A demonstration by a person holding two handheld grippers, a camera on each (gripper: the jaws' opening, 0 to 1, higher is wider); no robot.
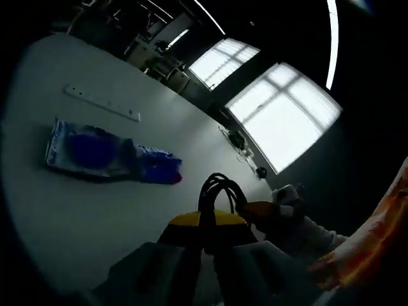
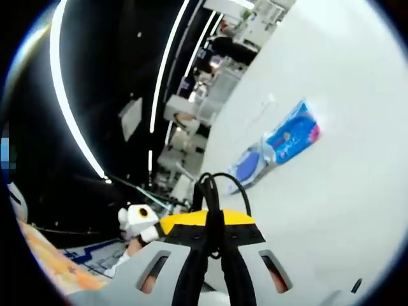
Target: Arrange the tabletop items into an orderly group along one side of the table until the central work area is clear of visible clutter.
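Looped black cable (image 1: pixel 220 191) near; crinkly blue packet (image 1: pixel 105 155) flat on table (image 1: pixel 95 210).

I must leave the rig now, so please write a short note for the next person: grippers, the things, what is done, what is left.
Left gripper: above the table, touching none of the job's things; a black cable hides whether the jaws are open or shut.
Right gripper: also off the things, state equally unclear.
Blue packet: lies flat on the open table.
White strip: flat, beyond the packet, apart from it.
Small items: at the far edge near the windows.
Done: no grouping visible yet.
Left: probably bring packet and strip together along one side.
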